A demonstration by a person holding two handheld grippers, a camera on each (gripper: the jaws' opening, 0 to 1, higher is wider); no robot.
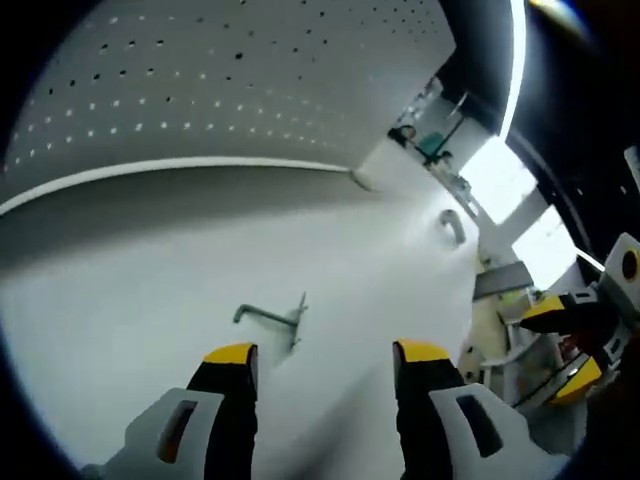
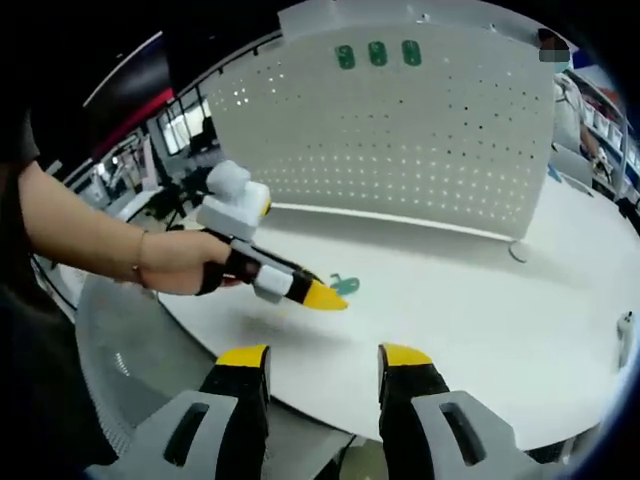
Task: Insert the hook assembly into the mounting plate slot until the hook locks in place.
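Hand-held grippers poised over the white worktop [image 1: 120, 300]

Left hand-held gripper [image 1: 325, 355], jaws apart and empty, aims at the hook assembly [image 1: 272, 318]; right hand-held gripper [image 2: 322, 358] hangs back, jaws apart.

You see a white desk [image 2: 470, 310] with a curved edge, and a grey mesh chair [image 2: 130, 350] just beside its near edge. Bright windows [image 1: 500, 180] glow far beyond the desk's far end.
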